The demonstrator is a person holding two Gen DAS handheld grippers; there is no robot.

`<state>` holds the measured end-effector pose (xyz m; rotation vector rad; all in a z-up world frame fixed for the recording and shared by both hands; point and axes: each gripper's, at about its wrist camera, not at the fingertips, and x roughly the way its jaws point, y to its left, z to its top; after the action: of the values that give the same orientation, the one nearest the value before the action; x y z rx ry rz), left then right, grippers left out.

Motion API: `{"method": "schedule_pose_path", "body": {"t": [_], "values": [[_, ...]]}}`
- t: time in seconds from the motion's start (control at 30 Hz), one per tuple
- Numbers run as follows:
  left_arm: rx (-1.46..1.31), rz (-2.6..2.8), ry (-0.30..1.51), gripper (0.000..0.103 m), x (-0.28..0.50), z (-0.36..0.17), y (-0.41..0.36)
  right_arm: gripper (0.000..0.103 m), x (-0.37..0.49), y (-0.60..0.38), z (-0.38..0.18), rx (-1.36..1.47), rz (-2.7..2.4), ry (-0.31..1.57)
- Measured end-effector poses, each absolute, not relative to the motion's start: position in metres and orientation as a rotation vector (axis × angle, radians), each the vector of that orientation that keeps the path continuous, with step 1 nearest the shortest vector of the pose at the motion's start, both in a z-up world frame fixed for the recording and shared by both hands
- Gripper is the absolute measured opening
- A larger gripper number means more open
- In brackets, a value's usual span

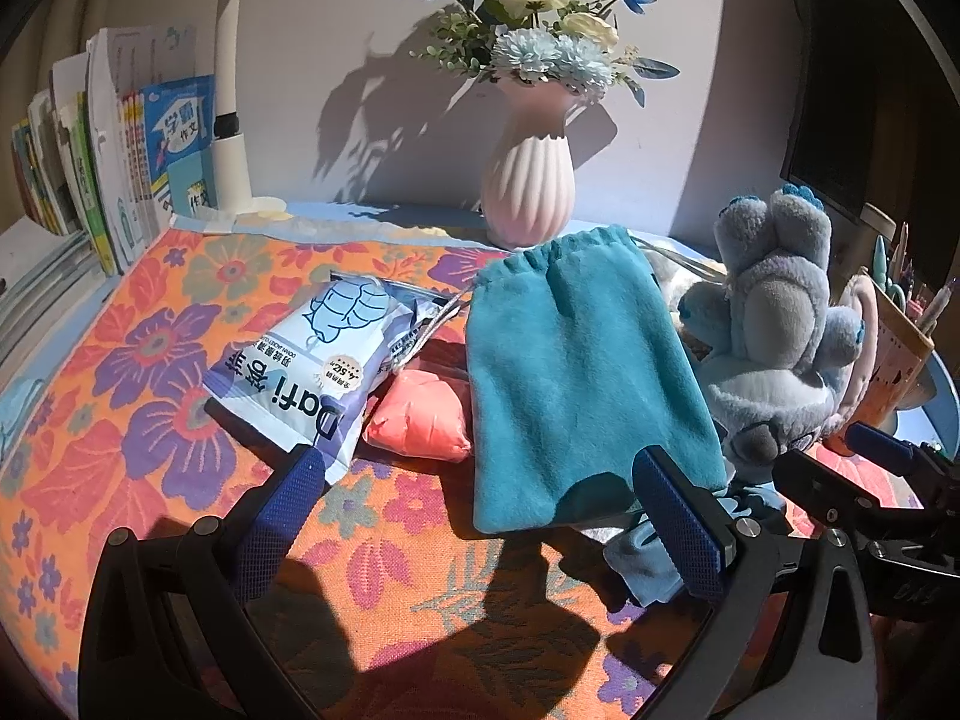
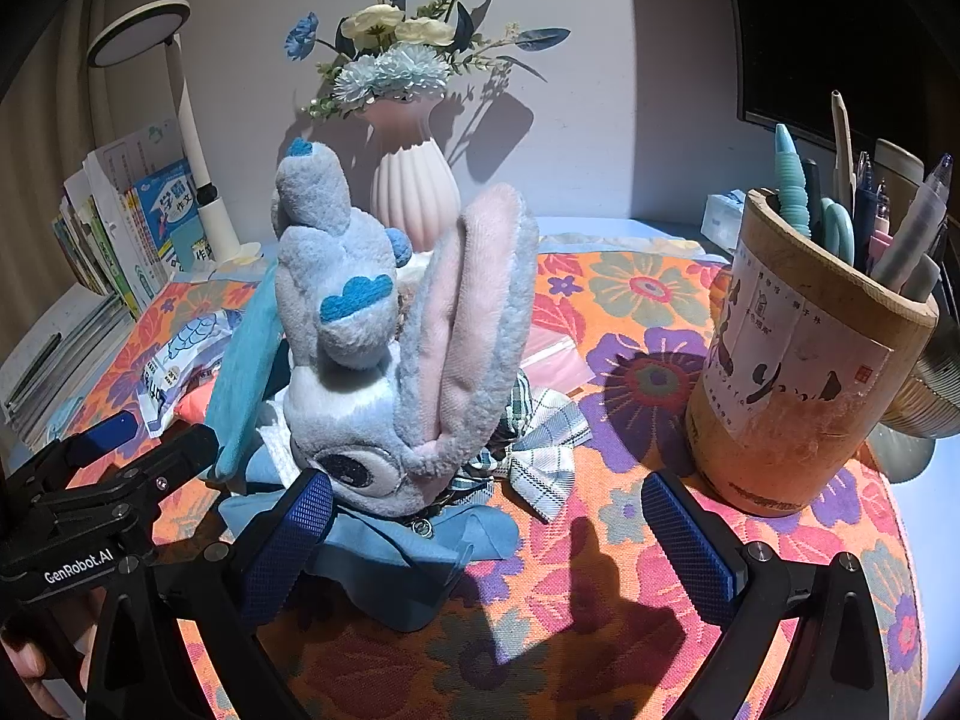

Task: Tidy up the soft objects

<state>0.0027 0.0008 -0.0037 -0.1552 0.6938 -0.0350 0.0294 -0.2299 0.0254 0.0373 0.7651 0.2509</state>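
Sunlight all over this table [image 1: 180, 312], which has an orange floral cloth on it. Left gripper [image 1: 480, 516] is wide open with nothing between its 2 blue fingers, hovering low just in front of the teal drawstring pouch [image 1: 576, 384]. The pouch leans up against the pile behind it, mouth at 12 o'clock, bottom edge nearest the gripper.

At 9 o'clock from the pouch there's a coral pink cushion [image 1: 420, 420] touching its side, and a blue and white packet [image 1: 306, 372] lying partly on top of that cushion. At 3 o'clock of the pouch sits the grey plush toy [image 1: 774, 324], right up against it.

Right gripper [image 2: 486, 534] is also spread open, empty, with the plush toy [image 2: 384, 348] straight ahead at 12 o'clock, upside down with its eye near the table and its long pink-lined ears up. It sits on a blue cloth [image 2: 408, 552], and a plaid bow [image 2: 540, 456] lies just beside it at 3 o'clock.

Further back: pink ribbed vase [image 1: 528, 180] with blue and cream flowers, and a pen holder [image 2: 804, 372] at 2 o'clock in the right wrist view.
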Motion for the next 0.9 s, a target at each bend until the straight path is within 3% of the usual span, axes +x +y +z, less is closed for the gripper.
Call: {"method": "schedule_pose_path", "body": {"t": [0.43,0.9], "values": [[-0.222,-0.032,0.702,0.102,0.002,-0.003,0.017,0.103,0.029,-0.229,0.026,0.036,0.251,0.764],[-0.2,-0.033,0.819,0.102,0.029,0.01,0.092,0.102,0.002,-0.211,0.048,0.092,0.417,0.732]]}}
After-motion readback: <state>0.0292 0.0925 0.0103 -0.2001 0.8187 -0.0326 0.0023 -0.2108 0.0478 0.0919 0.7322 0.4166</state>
